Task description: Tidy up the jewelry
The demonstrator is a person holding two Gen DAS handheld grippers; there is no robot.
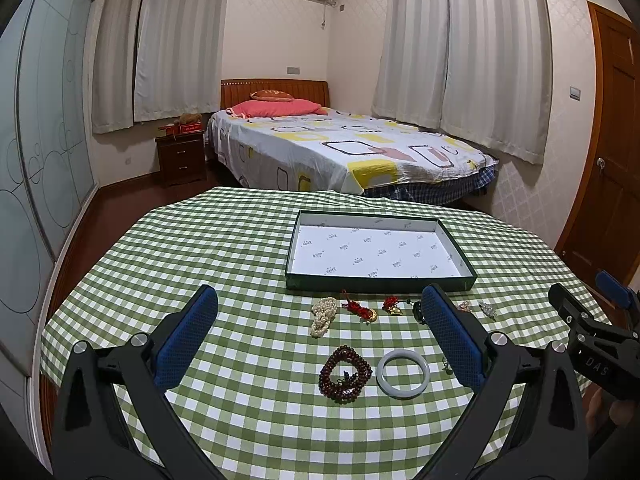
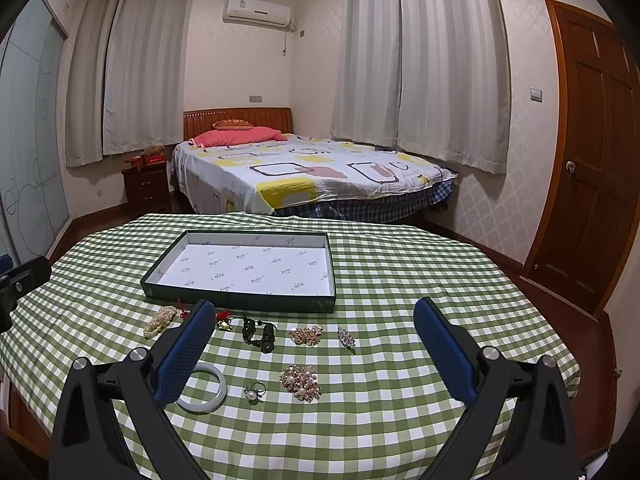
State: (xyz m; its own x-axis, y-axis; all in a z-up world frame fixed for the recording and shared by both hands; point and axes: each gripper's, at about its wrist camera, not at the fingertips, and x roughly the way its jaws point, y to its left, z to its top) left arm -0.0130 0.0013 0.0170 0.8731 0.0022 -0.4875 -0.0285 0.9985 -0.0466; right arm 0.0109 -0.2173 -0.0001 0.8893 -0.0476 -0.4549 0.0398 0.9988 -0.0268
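A shallow dark green box (image 1: 379,282) (image 2: 240,303) with a white lining stands empty on the green checked tablecloth. In front of it lie a pearl strand (image 1: 323,315) (image 2: 160,321), two red tassel charms (image 1: 360,311), a dark bead bracelet (image 2: 260,334), a brown bead string (image 1: 345,373), a white bangle (image 1: 403,374) (image 2: 204,388), gold brooches (image 2: 306,335) (image 2: 301,382), a silver brooch (image 2: 346,338) and a pearl ring (image 2: 253,392). My left gripper (image 1: 320,336) is open above the beads. My right gripper (image 2: 314,344) is open above the brooches.
The round table's edge (image 2: 520,280) curves close on all sides. Behind it stand a bed (image 1: 340,148), a nightstand (image 1: 181,160), a wardrobe (image 1: 36,160) on the left and a wooden door (image 2: 592,152) on the right.
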